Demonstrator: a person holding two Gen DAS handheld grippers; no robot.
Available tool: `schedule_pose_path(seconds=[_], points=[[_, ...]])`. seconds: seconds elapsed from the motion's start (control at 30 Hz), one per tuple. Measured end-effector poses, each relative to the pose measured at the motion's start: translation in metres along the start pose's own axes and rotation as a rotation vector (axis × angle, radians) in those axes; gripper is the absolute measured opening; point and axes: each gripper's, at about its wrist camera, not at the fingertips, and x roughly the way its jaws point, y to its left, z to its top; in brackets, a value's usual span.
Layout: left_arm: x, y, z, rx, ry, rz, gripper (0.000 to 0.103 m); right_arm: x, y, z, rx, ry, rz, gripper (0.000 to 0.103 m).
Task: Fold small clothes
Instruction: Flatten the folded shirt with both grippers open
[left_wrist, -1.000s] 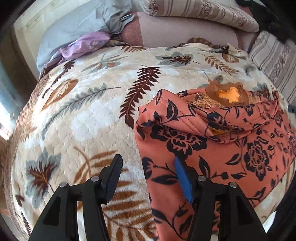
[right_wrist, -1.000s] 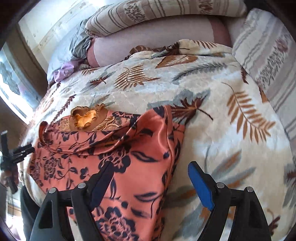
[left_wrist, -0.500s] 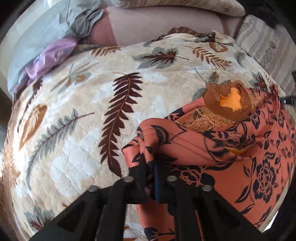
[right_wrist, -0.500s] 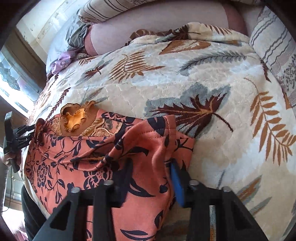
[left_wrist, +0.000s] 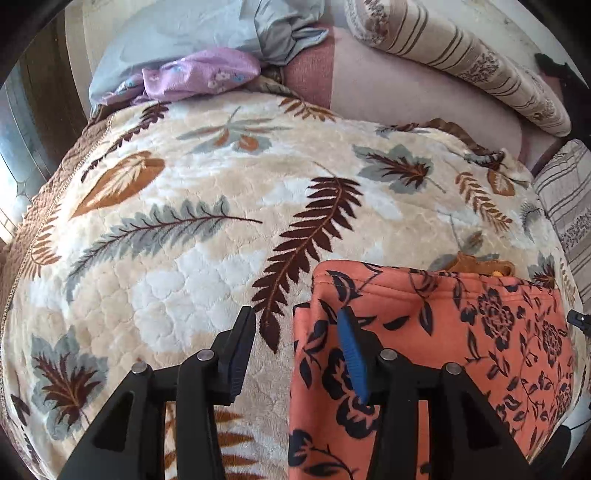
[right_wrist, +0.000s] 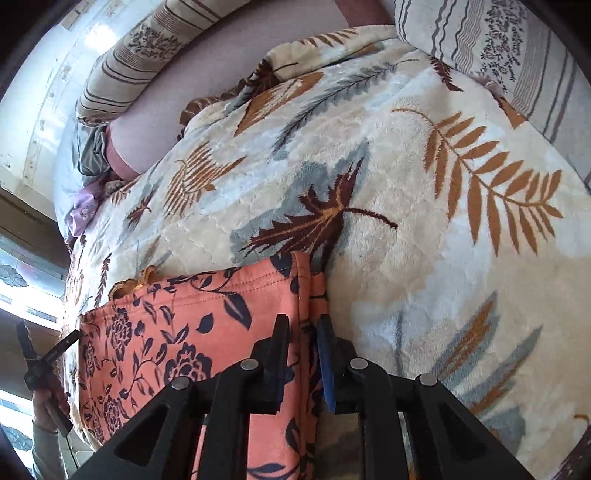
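Observation:
An orange garment with dark floral print (left_wrist: 443, 332) lies folded on a leaf-patterned blanket (left_wrist: 184, 240); its top hem runs straight across. A brown and yellow patch of it (left_wrist: 476, 264) peeks out behind the hem. My left gripper (left_wrist: 295, 325) is open at the garment's left edge, its blue finger (left_wrist: 352, 354) over the cloth. In the right wrist view the garment (right_wrist: 184, 332) lies at lower left. My right gripper (right_wrist: 303, 332) is nearly closed on the garment's right edge.
Striped pillows (left_wrist: 461, 62) and a pink cushion (left_wrist: 406, 92) lie at the head of the bed. A purple floral cloth (left_wrist: 199, 74) and a grey cloth (left_wrist: 184, 29) lie at the back left. Another striped pillow (right_wrist: 509, 48) sits to the right.
My left gripper was shut on the garment's left edge half a second ago and has opened and let go. The garment's upper part has been folded down flat, covering most of the brown patch.

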Motion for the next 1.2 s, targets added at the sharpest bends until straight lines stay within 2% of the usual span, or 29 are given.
schedule_pose_path(seconds=[0.03, 0.07, 0.1, 0.13, 0.17, 0.2, 0.27, 0.33, 0.4, 0.47, 0.53, 0.8, 1.0, 1.13, 1.2], points=[[-0.015, -0.002, -0.006, 0.013, -0.029, -0.010, 0.058, -0.010, 0.001, -0.009, 0.021, -0.007, 0.034, 0.020], [-0.028, -0.005, -0.014, 0.025, -0.057, -0.008, 0.062, -0.020, 0.003, -0.019, 0.037, -0.014, 0.067, 0.030], [-0.041, -0.009, -0.023, 0.037, -0.079, -0.007, 0.072, -0.031, 0.005, -0.032, 0.053, -0.023, 0.098, 0.039], [-0.051, -0.016, -0.034, 0.050, -0.094, -0.012, 0.078, -0.042, 0.007, -0.046, 0.071, -0.039, 0.122, 0.075], [-0.060, -0.023, -0.046, 0.057, -0.104, -0.019, 0.079, -0.053, 0.011, -0.062, 0.088, -0.067, 0.142, 0.096], [-0.066, -0.030, -0.058, 0.062, -0.109, -0.029, 0.079, -0.063, 0.015, -0.078, 0.100, -0.089, 0.167, 0.096], [-0.069, -0.046, -0.079, 0.065, -0.089, -0.044, 0.079, -0.072, 0.025, -0.109, 0.115, -0.061, 0.243, 0.096], [-0.068, -0.062, -0.101, 0.058, -0.058, -0.057, 0.079, -0.075, 0.032, -0.144, 0.195, -0.045, 0.358, 0.096], [-0.063, -0.078, -0.118, 0.056, -0.027, -0.062, 0.079, -0.065, 0.035, -0.177, 0.290, -0.009, 0.430, 0.096], [-0.055, -0.092, -0.127, 0.068, 0.017, -0.038, 0.079, -0.044, 0.036, -0.200, 0.352, 0.029, 0.462, 0.096], [-0.052, -0.101, -0.132, 0.063, 0.046, -0.016, 0.079, -0.027, 0.032, -0.212, 0.411, 0.054, 0.446, 0.096], [-0.072, -0.109, -0.127, 0.045, 0.007, 0.009, 0.079, -0.019, 0.007, -0.189, 0.530, -0.082, 0.423, 0.095], [-0.074, -0.110, -0.124, 0.053, 0.002, 0.032, 0.079, -0.015, -0.009, -0.183, 0.618, -0.126, 0.428, 0.095], [-0.072, -0.114, -0.122, 0.066, 0.005, 0.041, 0.079, -0.019, -0.017, -0.180, 0.626, -0.157, 0.426, 0.095], [-0.070, -0.115, -0.120, 0.063, 0.007, 0.040, 0.079, -0.021, -0.020, -0.178, 0.619, -0.168, 0.419, 0.091]])
